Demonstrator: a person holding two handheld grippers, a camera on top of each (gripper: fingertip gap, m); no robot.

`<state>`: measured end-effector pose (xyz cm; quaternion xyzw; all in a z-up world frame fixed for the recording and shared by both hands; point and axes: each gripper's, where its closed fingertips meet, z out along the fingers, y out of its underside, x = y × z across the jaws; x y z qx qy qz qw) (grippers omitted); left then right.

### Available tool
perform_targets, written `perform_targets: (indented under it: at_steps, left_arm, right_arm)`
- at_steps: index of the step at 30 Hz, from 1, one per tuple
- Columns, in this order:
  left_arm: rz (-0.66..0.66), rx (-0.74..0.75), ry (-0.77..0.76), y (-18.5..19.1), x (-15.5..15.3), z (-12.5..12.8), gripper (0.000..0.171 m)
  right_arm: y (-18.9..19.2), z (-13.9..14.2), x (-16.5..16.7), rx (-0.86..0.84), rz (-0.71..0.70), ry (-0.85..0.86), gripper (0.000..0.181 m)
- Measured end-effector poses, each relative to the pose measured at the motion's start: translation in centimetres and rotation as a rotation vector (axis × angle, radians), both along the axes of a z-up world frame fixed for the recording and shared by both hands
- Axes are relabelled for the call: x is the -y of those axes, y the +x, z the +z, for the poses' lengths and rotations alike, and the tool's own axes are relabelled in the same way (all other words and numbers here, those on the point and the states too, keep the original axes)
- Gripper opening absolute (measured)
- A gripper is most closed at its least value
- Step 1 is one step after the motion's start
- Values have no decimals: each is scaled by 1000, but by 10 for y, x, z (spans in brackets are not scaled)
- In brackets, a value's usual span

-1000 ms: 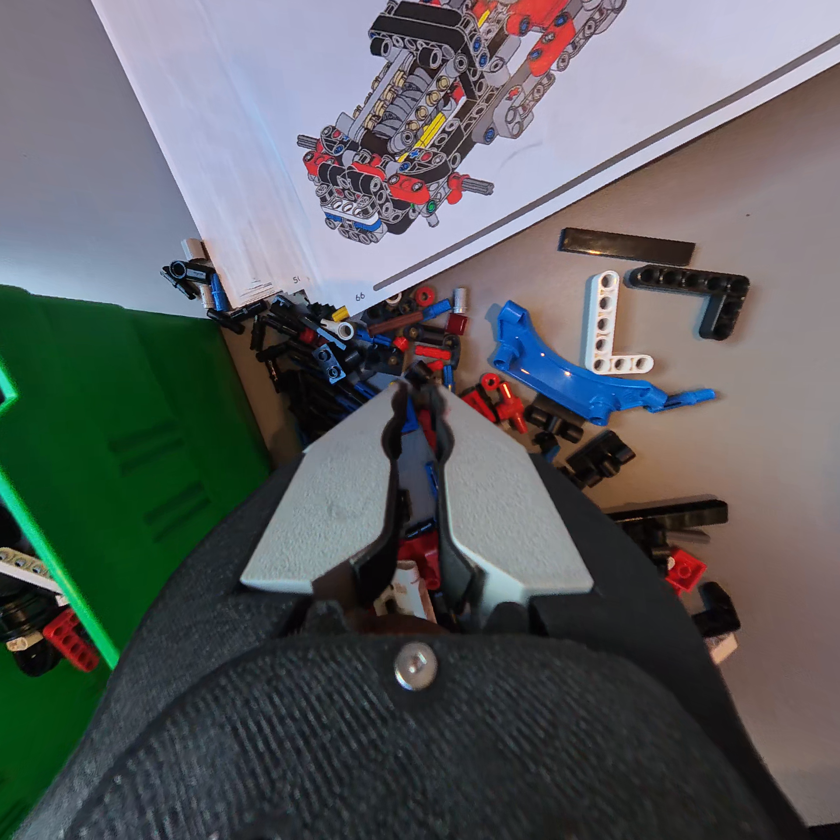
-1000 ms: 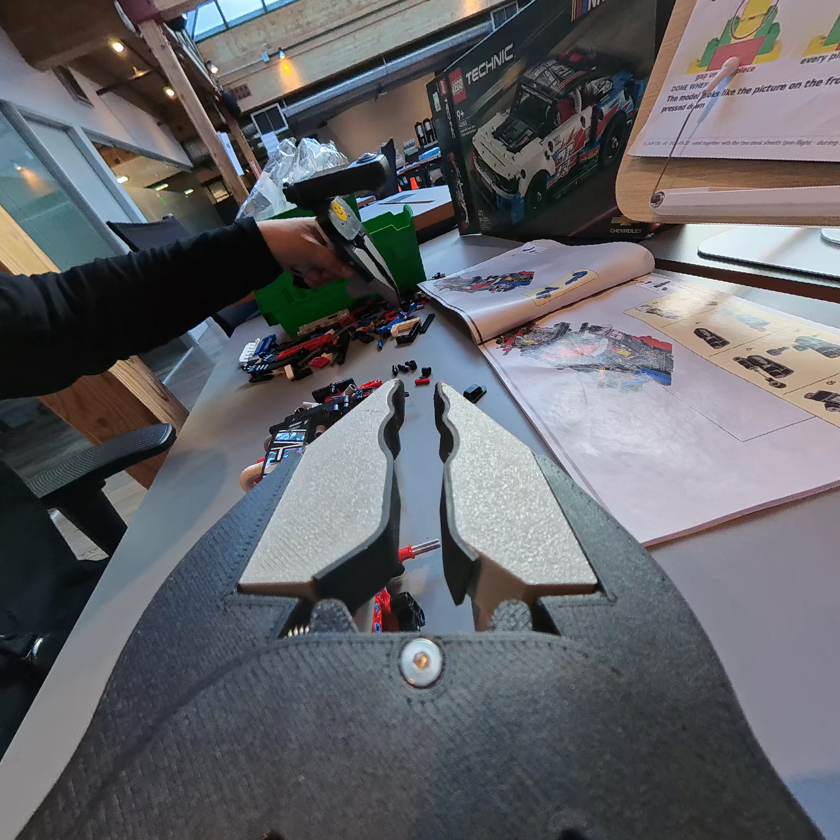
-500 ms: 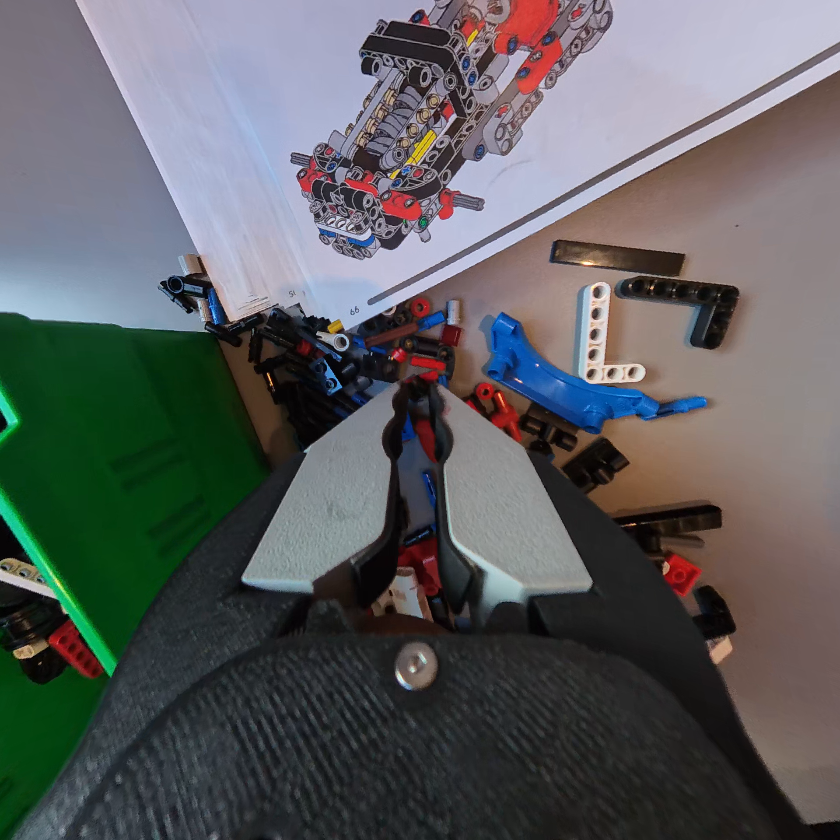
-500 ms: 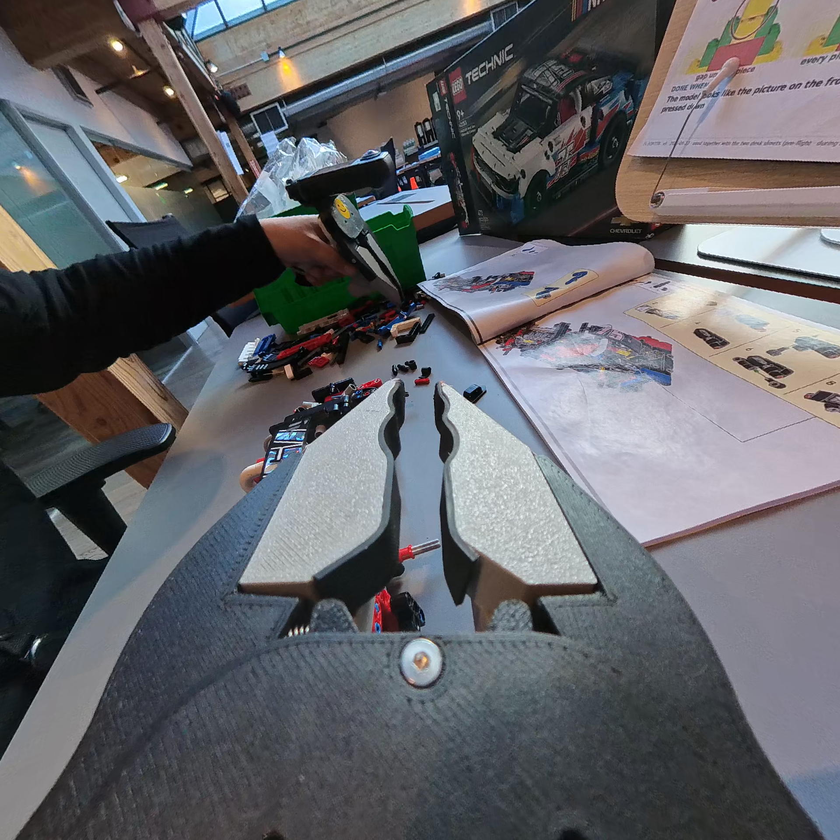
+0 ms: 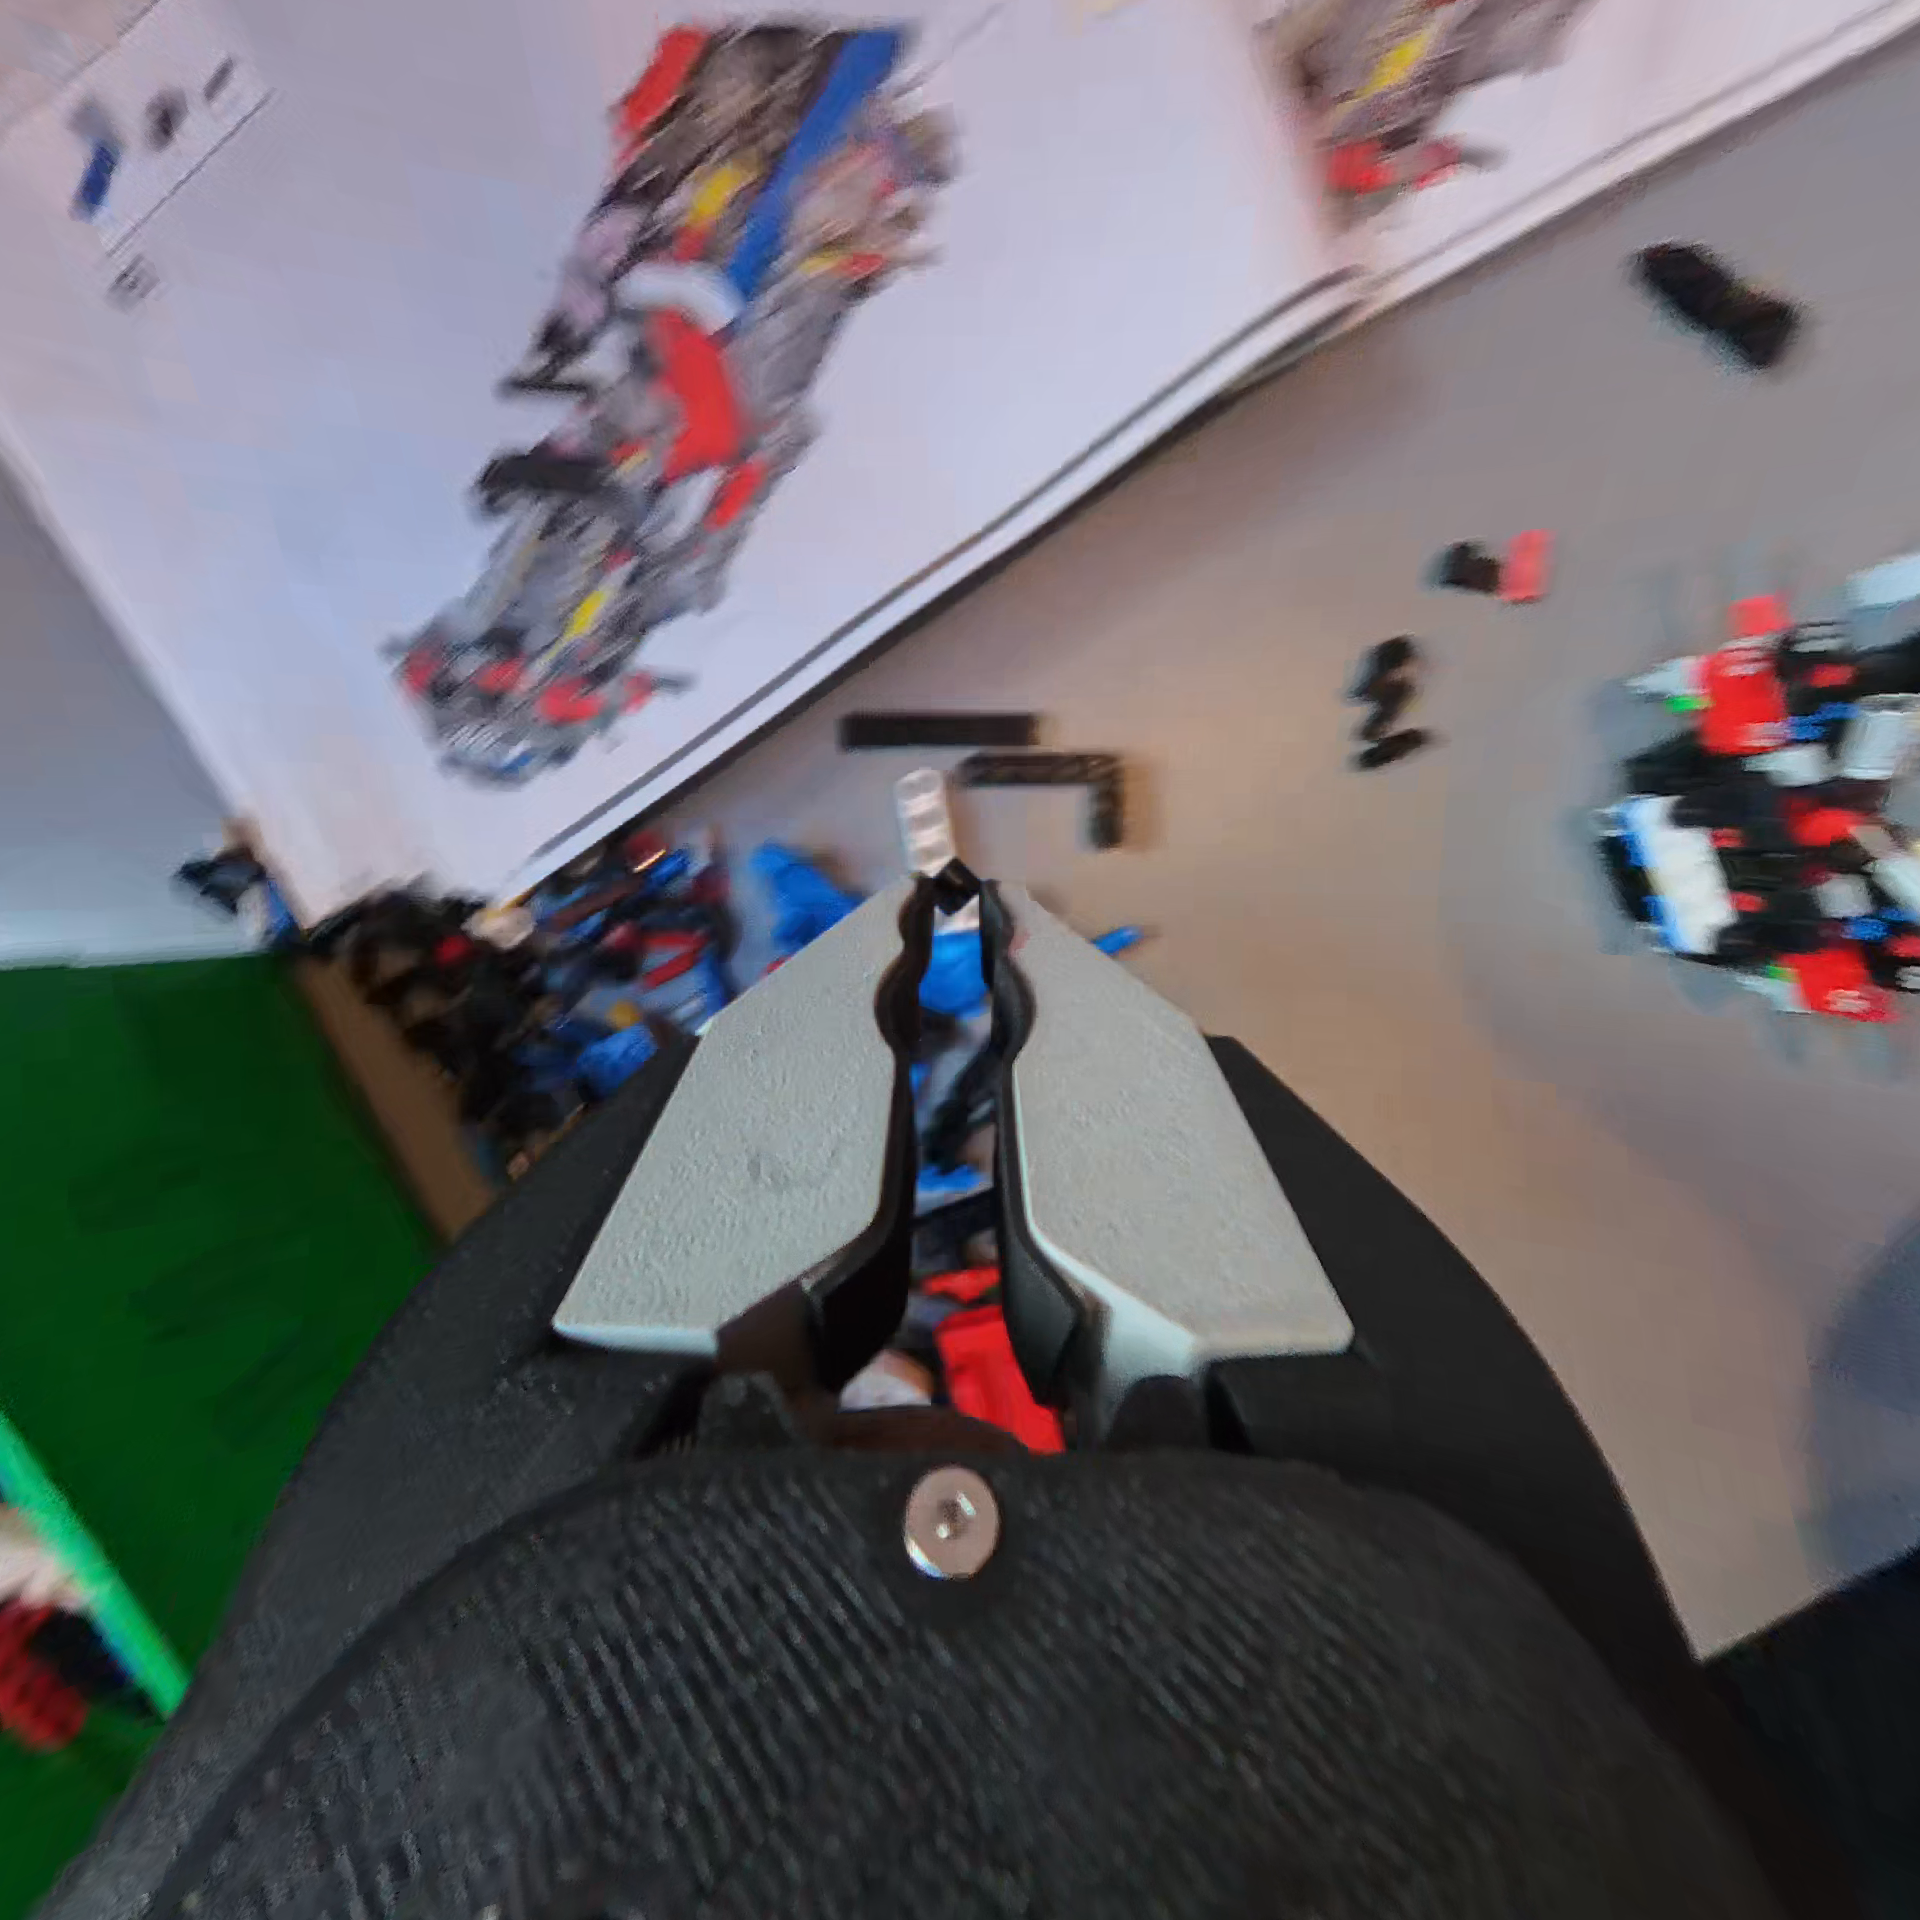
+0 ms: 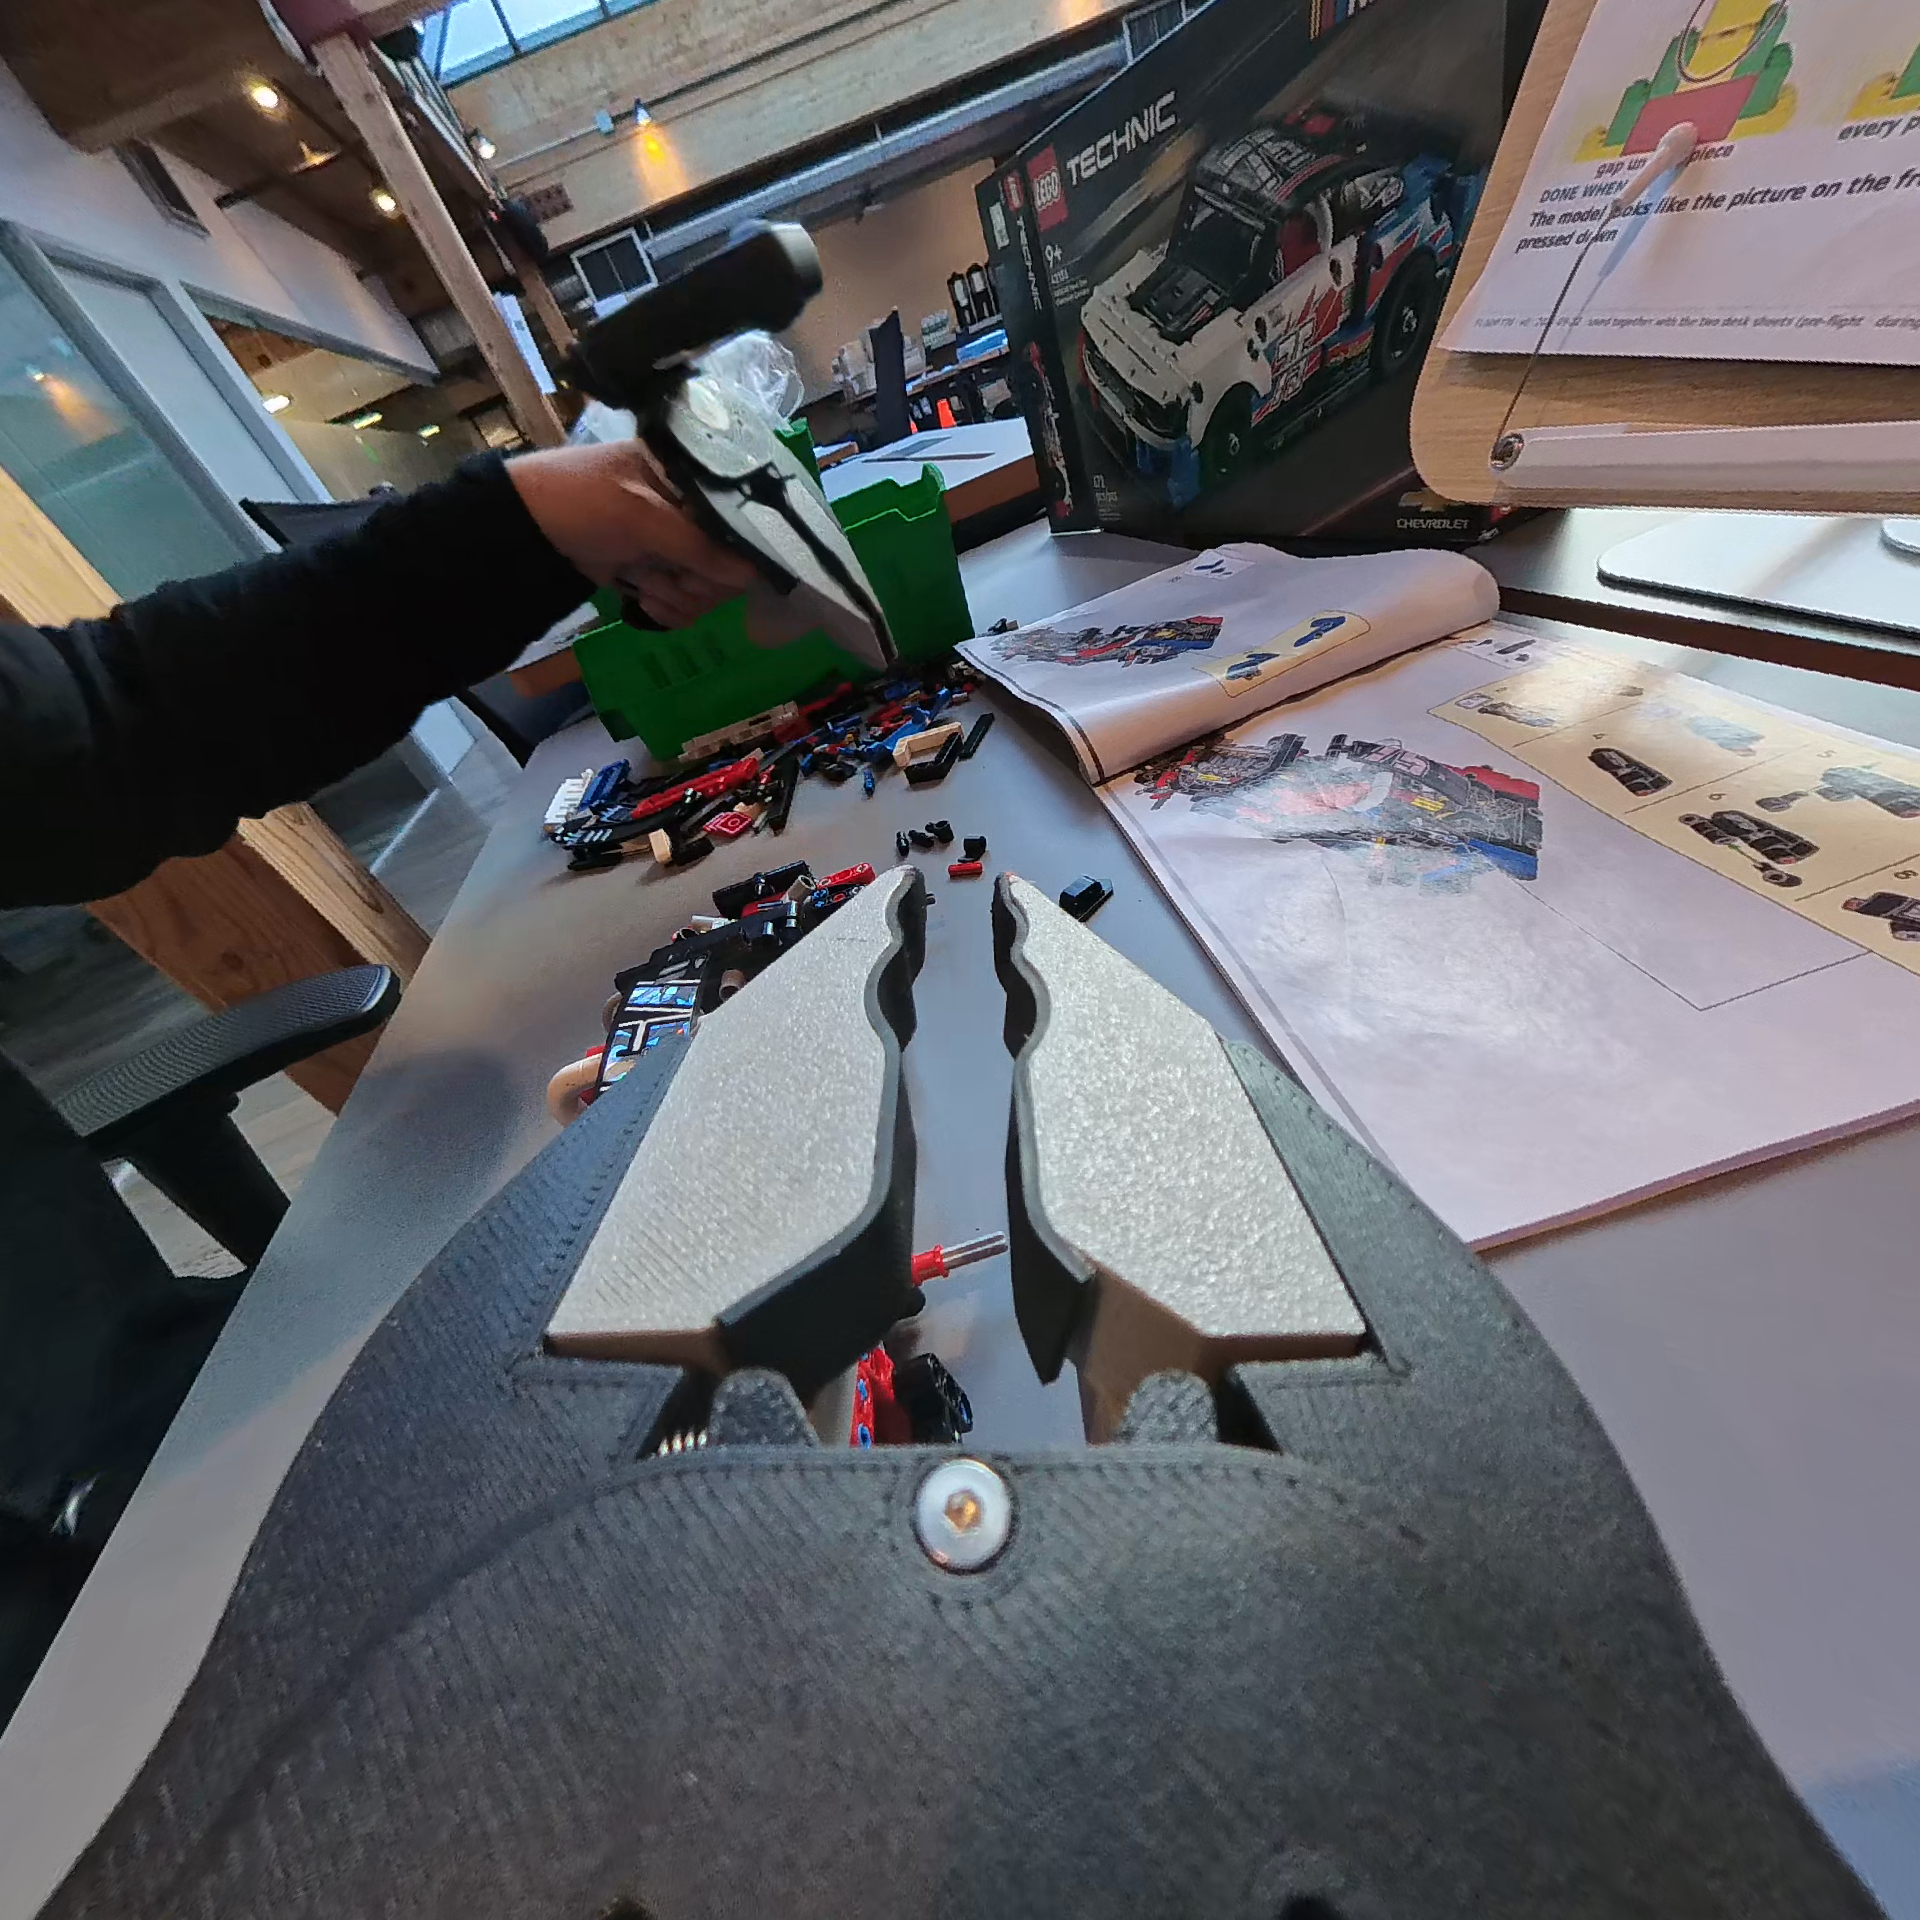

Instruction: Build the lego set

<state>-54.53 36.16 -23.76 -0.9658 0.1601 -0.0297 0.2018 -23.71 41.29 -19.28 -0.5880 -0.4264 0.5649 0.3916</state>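
Pinched a small black piece (image 5: 948,885) at the very tips of the left gripper (image 5: 948,902), clenched down to a sliver of a gap. Judged the grip real despite the smear across the left wrist view. Held that gripper raised and angled downward above the pile of loose parts (image 6: 748,774), just in front of the green bin (image 6: 727,665), probably to lift the piece free of its neighbours without dragging any along.

Rested the right gripper (image 6: 958,883) low over the grey table (image 6: 1049,1101), released and grasping nothing, with a narrow gap at the tips. Pointed it past the partly built model (image 6: 717,935) lying just to its left, likely to have it on hand for steadying the model.

Spread the instruction booklet (image 6: 1558,987) open and flat on the right, within sight of both grippers, for checking the step. Stood the set box (image 6: 1247,312) upright behind it as a picture of the finished car. Kept the white L-beam (image 5: 920,821), the black L-beam (image 5: 1060,779) and the blue curved panel (image 5: 951,971) out on the table near the pile, apparently sorted for easy reach.

Judged the build far from complete, with plenty of parts unsorted. Expected the next move to call for carrying the pinched piece across to the model.
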Motion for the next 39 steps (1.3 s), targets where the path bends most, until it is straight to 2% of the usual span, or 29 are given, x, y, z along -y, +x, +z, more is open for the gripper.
perform_targets:
  at_steps: [5, 8, 11, 15, 17, 19, 24, 28, 30, 34, 37, 39]
  left_arm:
    - [-195, 112, 38, 96, -19, 5, 5]
    - [-254, 77, 28, 121, -31, -7, 4]
    - [-231, 99, 54, 134, -41, -13, 5]
    - [-178, 253, 258, 159, -43, 8, 0]
    - [-142, 269, 364, 158, -48, 14, 0]
    - [-146, 263, 400, 158, -49, 8, 0]
    - [-144, 279, 296, 153, -47, -19, 0]
    - [-187, 306, 296, 158, -35, -21, 0]
    - [-195, 274, 289, 158, -34, -24, 0]
    - [-167, 206, 398, 144, -38, -6, 2]
    - [-94, 255, 486, 130, -34, 12, 4]
    - [-24, 248, 542, 115, -28, 14, 9]
  right_arm:
    - [0, 0, 0, -3, 0, -2, 9]
    - [1, 1, 0, -9, -1, -6, 9]
    - [2, 1, 1, -10, 3, -9, 10]
    - [2, 1, 4, -9, 14, -6, 10]
    - [2, 1, 5, -13, 20, -11, 10]
    - [3, 2, 6, -20, 26, -21, 10]
    - [6, 5, 3, -49, 33, -65, 11]
    - [7, 5, 0, -61, 29, -93, 13]
    - [6, 3, -2, -43, 14, -100, 13]
    - [-6, -12, -12, 122, -46, -46, 16]
    - [-26, -24, -16, 304, -8, 30, 10]
    - [-40, -35, -28, 440, 4, 67, 5]
